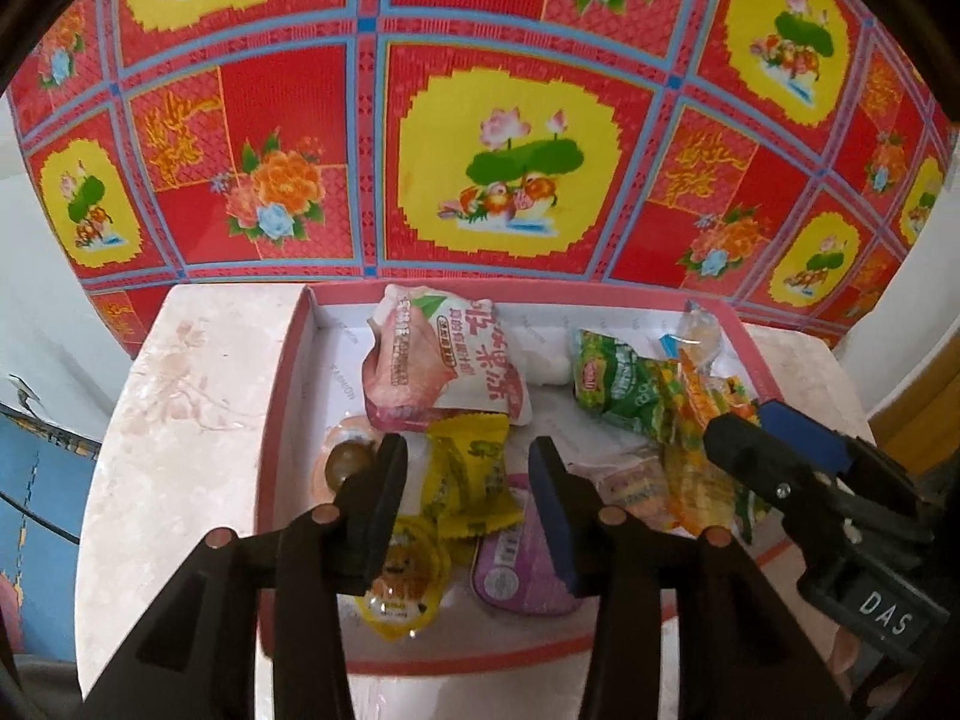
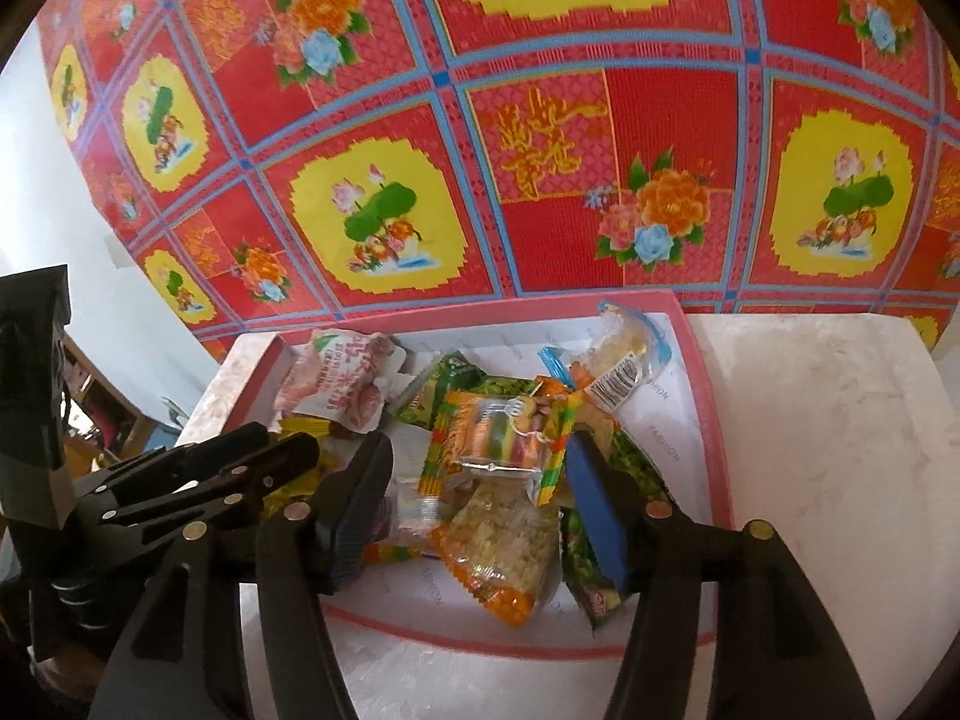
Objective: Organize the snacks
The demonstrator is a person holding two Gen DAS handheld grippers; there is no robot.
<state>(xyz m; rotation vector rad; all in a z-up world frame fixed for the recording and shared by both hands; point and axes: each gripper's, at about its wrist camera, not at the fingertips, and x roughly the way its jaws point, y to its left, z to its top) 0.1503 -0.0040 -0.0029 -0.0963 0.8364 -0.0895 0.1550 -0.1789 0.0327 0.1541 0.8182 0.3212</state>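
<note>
Both hand-held grippers, left (image 1: 468,468) and right (image 2: 480,468), are hovering open and empty over the snacks (image 2: 504,480) piled in the box (image 1: 282,396), likely just dropped there.

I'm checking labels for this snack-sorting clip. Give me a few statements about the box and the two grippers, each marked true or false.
1. The snacks lie in a pink-rimmed box. True.
2. The left gripper is clamped on the yellow packet. False: its jaws stand apart above the packet, not pressing it.
3. The right gripper is open over an orange bag. True.
4. The pink-and-white pouch sits on the table outside the box. False: it lies inside the box, near its far wall.
5. A purple tin lies in the box near its front edge. True.
</note>
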